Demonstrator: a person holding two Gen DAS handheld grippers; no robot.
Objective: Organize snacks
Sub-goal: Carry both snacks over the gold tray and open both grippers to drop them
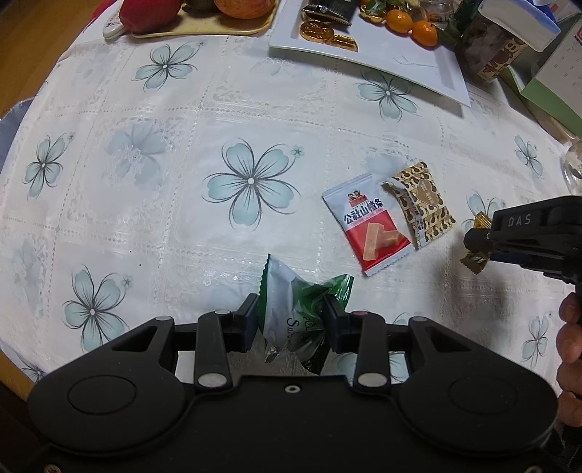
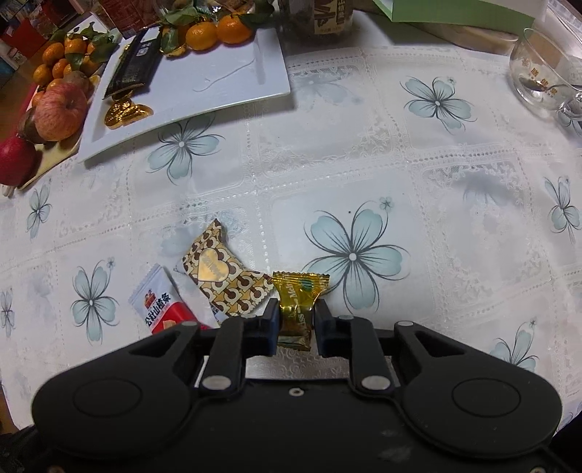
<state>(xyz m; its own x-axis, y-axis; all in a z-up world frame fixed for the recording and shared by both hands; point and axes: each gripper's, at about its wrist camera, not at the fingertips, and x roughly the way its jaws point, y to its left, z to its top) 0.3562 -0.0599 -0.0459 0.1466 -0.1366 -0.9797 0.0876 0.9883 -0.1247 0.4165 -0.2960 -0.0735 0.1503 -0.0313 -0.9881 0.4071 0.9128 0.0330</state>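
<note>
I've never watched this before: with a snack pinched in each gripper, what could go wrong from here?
The left hand-held gripper pinches only the crumpled green-and-white packet, which may slip out. The right hand-held gripper squeezes the small gold candy and could crush it. Carrying either to the white tray might knock the tangerines.

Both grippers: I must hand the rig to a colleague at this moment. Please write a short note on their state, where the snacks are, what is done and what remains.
Left gripper: shut on the green-and-white packet, just above the tablecloth.
Right gripper: shut on the gold candy, low over the cloth.
Loose on the cloth: red-and-white packet and brown heart-print packet, side by side.
White tray: already holds gold coins, a dark packet and tangerines.
Done: two snacks gripped.
Left: probably carry both to the tray, then collect the two loose packets.
</note>
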